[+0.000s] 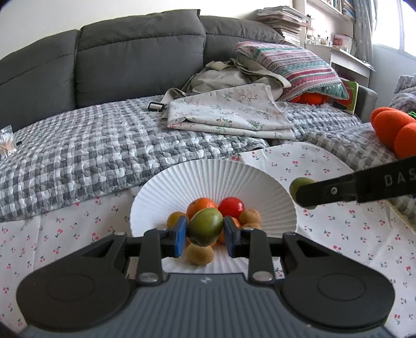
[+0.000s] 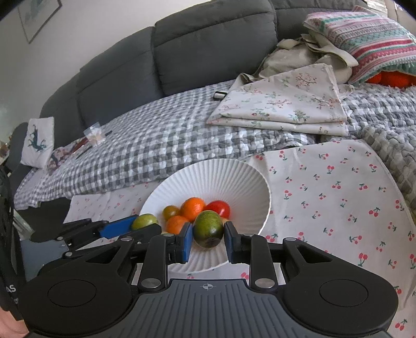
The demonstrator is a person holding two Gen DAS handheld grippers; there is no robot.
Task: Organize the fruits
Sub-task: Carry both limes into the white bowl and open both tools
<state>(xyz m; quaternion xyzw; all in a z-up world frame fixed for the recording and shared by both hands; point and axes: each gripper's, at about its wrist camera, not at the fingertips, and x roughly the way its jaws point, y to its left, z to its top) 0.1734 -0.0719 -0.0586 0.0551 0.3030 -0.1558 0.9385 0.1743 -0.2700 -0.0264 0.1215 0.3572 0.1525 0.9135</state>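
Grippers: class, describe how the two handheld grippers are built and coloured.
Both match: the left gripper and right gripper have black linkage arms with silver rivets, blue finger pads, a ribbed grey base and round black discs. White lettering marks the right gripper's side.

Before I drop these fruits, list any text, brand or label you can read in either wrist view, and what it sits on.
"DAS": white letters on the black right gripper's arm, cut off at the frame edge.
"AS": white letters on the black body of the left gripper, also cut off.
Spines of the stacked books: too small to read.
Green-and-red book by the striped pillow: print blurred.
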